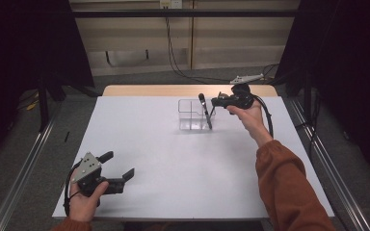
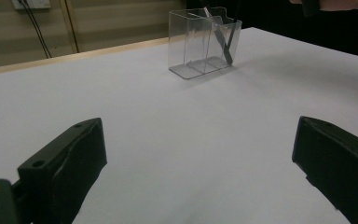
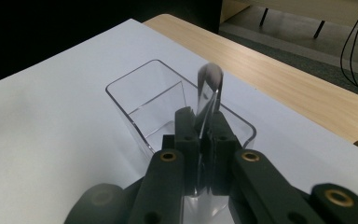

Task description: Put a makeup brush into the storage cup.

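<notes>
Over at the far side of the white tabletop point(image 1: 173, 159), the right gripper point(image 1: 215, 101) is clamped on a slim dark utensil with a rounded, shiny top point(image 1: 204, 111) — the right gripper view shows the 2 black jaws pressed flat against its handle, 1 on each side, with the rounded end point(image 3: 209, 88) sticking up above them. The utensil leans at a tilt, its lower end down inside the clear plastic box with 2 compartments point(image 1: 191, 115), in the compartment nearer the right hand point(image 1: 246, 115). What kind of utensil it is I cannot tell; the top is blurred. In the left gripper view a 2nd thin piece seems to cross it inside the same compartment point(image 2: 223, 44), though through the clear wall I cannot say what that is.

The box stands upright near the far edge of the white surface, just short of the bare wooden strip of table point(image 1: 164, 90) beyond it.

The left gripper point(image 1: 119, 165) sits low at the near left corner, held in the left hand point(image 1: 84, 197), well apart from the box. Its jaws stand wide apart with nothing between them — just bare white tabletop in the gap.
</notes>
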A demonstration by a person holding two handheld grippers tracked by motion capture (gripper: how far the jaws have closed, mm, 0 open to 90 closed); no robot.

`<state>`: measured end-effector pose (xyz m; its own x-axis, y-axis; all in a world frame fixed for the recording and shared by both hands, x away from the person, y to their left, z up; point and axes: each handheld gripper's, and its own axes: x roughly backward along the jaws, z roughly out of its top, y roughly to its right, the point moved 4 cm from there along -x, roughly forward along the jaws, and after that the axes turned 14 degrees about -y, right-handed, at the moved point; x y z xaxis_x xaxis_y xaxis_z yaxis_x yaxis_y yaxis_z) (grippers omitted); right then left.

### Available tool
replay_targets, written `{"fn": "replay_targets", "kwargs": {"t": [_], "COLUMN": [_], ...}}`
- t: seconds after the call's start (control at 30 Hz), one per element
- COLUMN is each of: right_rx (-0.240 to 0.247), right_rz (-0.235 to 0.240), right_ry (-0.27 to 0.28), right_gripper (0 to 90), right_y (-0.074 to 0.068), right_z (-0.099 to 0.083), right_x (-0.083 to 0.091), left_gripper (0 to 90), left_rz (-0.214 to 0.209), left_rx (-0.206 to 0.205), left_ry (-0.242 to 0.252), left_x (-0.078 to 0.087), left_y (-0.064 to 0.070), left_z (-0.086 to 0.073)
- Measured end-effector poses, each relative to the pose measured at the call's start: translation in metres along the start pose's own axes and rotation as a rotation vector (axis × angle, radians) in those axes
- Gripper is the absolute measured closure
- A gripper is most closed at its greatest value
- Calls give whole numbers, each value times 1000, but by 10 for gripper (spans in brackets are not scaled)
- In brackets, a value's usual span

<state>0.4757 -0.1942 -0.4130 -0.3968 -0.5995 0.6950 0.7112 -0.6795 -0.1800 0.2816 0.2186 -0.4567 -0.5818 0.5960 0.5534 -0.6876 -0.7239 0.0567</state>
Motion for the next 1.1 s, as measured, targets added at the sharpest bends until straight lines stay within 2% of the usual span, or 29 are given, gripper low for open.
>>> {"fn": "replay_targets", "kwargs": {"t": [0.6, 0.87, 1.1], "right_rx": [-14, -16, -30], "right_rz": [5, 7, 4], "right_ry": [4, -2, 6], "right_gripper": [859, 854, 816], "right_y": [5, 4, 6], "right_z": [-15, -16, -19], "right_x": [-7, -6, -6], "left_gripper": [27, 27, 28], "left_rz": [2, 1, -1], "left_rx": [-2, 1, 1], "left_ry": [-4, -1, -1], "left_x": [-1, 0, 0], "left_y": [0, 0, 0], "left_z": [0, 0, 0]}}
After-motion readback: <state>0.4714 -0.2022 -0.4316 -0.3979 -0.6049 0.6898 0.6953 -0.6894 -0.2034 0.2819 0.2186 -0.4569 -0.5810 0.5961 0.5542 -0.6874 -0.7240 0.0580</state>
